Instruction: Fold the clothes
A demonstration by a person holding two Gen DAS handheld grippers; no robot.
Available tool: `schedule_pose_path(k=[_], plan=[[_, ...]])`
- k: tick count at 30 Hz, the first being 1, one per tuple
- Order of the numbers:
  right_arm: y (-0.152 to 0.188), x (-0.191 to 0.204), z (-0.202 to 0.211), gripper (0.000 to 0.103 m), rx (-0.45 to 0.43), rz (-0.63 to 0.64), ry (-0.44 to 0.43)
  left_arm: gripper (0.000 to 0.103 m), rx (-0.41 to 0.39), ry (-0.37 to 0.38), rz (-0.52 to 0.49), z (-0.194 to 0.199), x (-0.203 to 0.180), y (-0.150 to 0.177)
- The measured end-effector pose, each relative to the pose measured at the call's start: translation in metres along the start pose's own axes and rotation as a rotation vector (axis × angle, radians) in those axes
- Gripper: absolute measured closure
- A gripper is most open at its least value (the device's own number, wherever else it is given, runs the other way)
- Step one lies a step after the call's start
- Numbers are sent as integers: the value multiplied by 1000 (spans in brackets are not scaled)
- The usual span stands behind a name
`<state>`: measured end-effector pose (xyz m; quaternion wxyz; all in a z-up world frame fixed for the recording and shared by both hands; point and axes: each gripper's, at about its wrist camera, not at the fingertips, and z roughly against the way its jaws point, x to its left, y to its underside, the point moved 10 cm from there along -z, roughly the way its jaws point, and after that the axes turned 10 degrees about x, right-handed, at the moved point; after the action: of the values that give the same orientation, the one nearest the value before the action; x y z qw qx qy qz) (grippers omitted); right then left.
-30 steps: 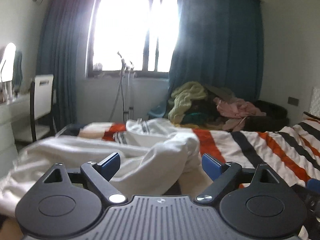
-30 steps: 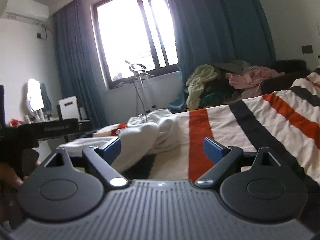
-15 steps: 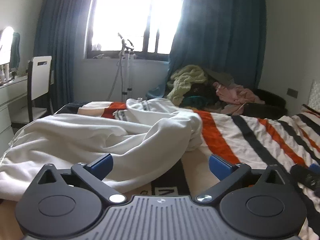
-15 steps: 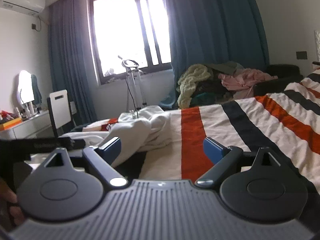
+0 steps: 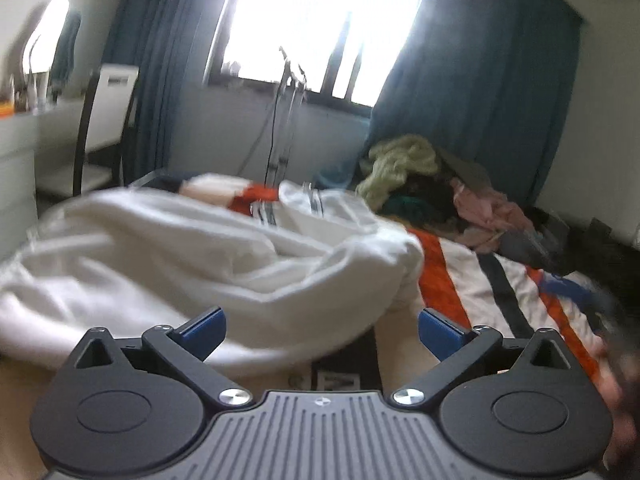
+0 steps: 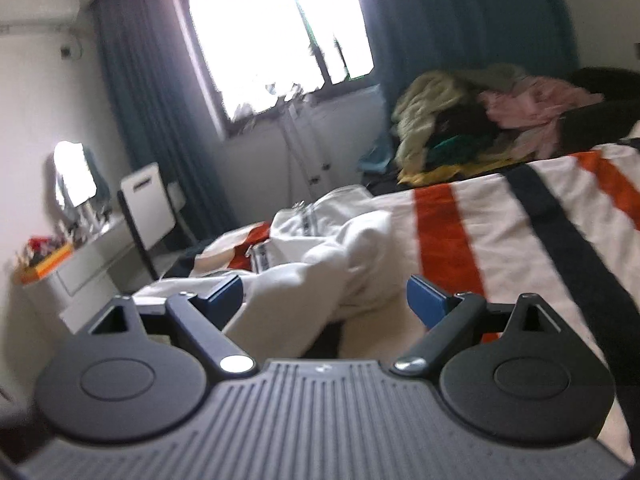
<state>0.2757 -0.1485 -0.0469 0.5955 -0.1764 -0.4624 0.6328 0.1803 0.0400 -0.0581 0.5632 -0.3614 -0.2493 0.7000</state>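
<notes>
Garment (image 5: 192, 256) beyond left tongs (image 5: 320, 330), ungripped

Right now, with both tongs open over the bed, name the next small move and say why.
Probably ease the left tongs forward and down onto the near edge of the white garment: it lies bunched and unfolded on the striped bedspread, and neither tongs hold anything.

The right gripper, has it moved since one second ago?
Yes. In the right wrist view the right gripper now faces the white garment more directly; against the window, the view has swung, and the striped bedspread has shifted rightward.
</notes>
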Motion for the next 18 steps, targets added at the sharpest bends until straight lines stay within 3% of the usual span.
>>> schedule_pose_path(k=[4, 8, 13, 18], plan=[[-34, 34, -85, 13, 124, 142, 22, 0, 71, -85, -76, -35, 19, 6], [-53, 69, -169, 13, 188, 342, 64, 0, 60, -171, -47, -70, 52, -1], [-82, 90, -277, 20, 244, 366, 78, 0, 36, -190, 16, -111, 71, -14], [-88, 113, -383, 29, 357, 405, 108, 0, 99, -135, 65, -153, 83, -13]])
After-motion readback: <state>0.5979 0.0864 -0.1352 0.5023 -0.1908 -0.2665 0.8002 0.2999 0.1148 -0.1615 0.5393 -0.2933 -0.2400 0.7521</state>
